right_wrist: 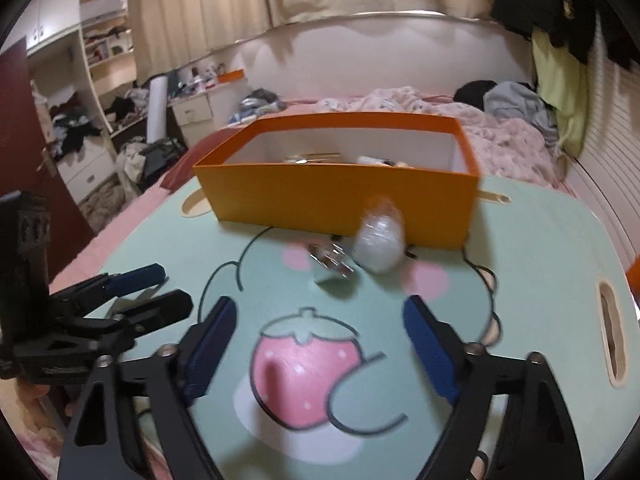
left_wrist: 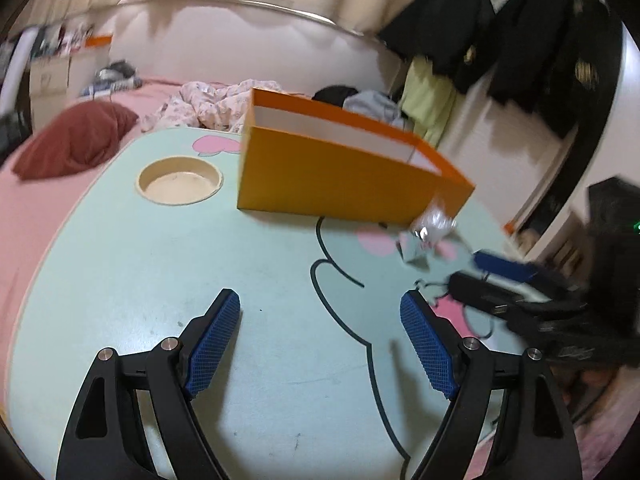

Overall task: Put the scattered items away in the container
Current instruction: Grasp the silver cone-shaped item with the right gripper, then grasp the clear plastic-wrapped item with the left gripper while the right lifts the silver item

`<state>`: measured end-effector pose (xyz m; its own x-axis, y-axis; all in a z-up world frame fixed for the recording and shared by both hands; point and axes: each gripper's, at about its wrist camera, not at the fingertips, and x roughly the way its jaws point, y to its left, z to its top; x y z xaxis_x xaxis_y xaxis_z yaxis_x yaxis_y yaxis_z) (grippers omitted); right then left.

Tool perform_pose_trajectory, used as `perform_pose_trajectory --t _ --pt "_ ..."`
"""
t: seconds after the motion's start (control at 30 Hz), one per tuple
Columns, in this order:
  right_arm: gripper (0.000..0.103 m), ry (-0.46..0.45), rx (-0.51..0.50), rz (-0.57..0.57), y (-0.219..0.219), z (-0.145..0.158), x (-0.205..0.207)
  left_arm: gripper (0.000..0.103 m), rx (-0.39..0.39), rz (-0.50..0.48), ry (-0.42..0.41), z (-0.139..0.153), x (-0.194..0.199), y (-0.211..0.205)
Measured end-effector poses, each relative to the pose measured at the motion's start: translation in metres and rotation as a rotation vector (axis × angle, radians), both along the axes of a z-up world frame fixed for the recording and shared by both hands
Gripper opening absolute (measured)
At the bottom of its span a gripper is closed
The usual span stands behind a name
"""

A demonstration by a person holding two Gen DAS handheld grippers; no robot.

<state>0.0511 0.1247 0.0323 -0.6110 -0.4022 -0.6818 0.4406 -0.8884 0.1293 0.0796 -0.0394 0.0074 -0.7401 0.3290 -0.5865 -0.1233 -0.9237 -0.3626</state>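
An orange box (right_wrist: 340, 196) with a white inside stands at the far side of the mint-green table (right_wrist: 540, 264); a few small items lie in it. It also shows in the left wrist view (left_wrist: 332, 176). In front of the box lie a crumpled clear plastic bundle (right_wrist: 380, 240) and a shiny metal ring-like item (right_wrist: 332, 260); both are blurred. The bundle shows in the left wrist view (left_wrist: 432, 226). My right gripper (right_wrist: 318, 340) is open and empty, a short way before these items. My left gripper (left_wrist: 320, 340) is open and empty over bare table, left of the right gripper (left_wrist: 500, 276).
A round cup recess (left_wrist: 180, 180) sits in the table left of the box, and a slot handle (right_wrist: 612, 332) at its right edge. The table stands on a pink bed with a red pillow (left_wrist: 76, 140). Clothes hang at the right (left_wrist: 520, 40).
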Motion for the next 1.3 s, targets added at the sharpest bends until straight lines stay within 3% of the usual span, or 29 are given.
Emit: perform_pose_trajectory --t 0.17,0.27,0.3,0.37,0.5,0.6,0.63,0.77,0.8,0.83,0.87,1.07,1.2,1.3 --pt "0.066 -0.071 0.014 0.007 -0.022 -0.01 -0.02 0.083 -0.011 -0.009 0.003 -0.001 0.002 0.0" --pt "0.047 -0.078 0.037 0.003 -0.028 -0.013 -0.03 0.083 -0.019 -0.01 0.002 -0.001 0.002 0.001" --pt "0.036 -0.059 0.07 -0.004 -0.03 -0.014 -0.03 0.083 -0.011 -0.011 0.003 -0.001 0.003 0.0" --pt "0.029 -0.048 0.089 0.004 -0.033 -0.015 -0.03 0.082 0.001 -0.013 0.004 -0.001 0.003 -0.002" --pt "0.03 -0.06 0.083 0.016 -0.033 -0.015 -0.033 0.083 -0.004 -0.011 0.005 0.0 0.005 -0.002" --pt "0.057 -0.072 0.086 0.013 -0.038 -0.014 -0.038 0.083 -0.008 -0.011 0.006 0.0 0.005 -0.001" --pt "0.06 -0.075 0.082 0.015 -0.039 -0.014 -0.04 0.083 -0.009 -0.011 0.006 0.0 0.005 -0.002" --pt "0.059 -0.073 0.079 0.025 -0.046 -0.015 -0.046 0.082 -0.015 0.023 0.004 0.0 0.005 -0.004" --pt "0.053 -0.076 0.071 0.03 -0.046 -0.015 -0.047 0.083 -0.006 0.022 0.005 -0.001 0.005 -0.004" --pt "0.04 -0.077 0.067 0.034 -0.046 -0.015 -0.046 0.083 0.01 0.013 0.007 -0.001 0.005 -0.005" --pt "0.036 -0.077 0.063 0.037 -0.046 -0.015 -0.046 0.083 0.031 -0.003 0.009 -0.001 0.006 -0.006" --pt "0.035 -0.057 -0.044 0.068 -0.03 -0.01 -0.038 0.082 0.055 -0.004 0.009 -0.001 0.007 -0.008" --pt "0.035 0.005 -0.118 0.073 0.01 0.009 -0.016 0.082 0.028 0.001 0.002 0.004 0.008 -0.008" --pt "0.036 0.057 -0.111 0.024 0.044 0.017 -0.005 0.082 -0.012 0.006 0.012 0.014 0.008 -0.003"
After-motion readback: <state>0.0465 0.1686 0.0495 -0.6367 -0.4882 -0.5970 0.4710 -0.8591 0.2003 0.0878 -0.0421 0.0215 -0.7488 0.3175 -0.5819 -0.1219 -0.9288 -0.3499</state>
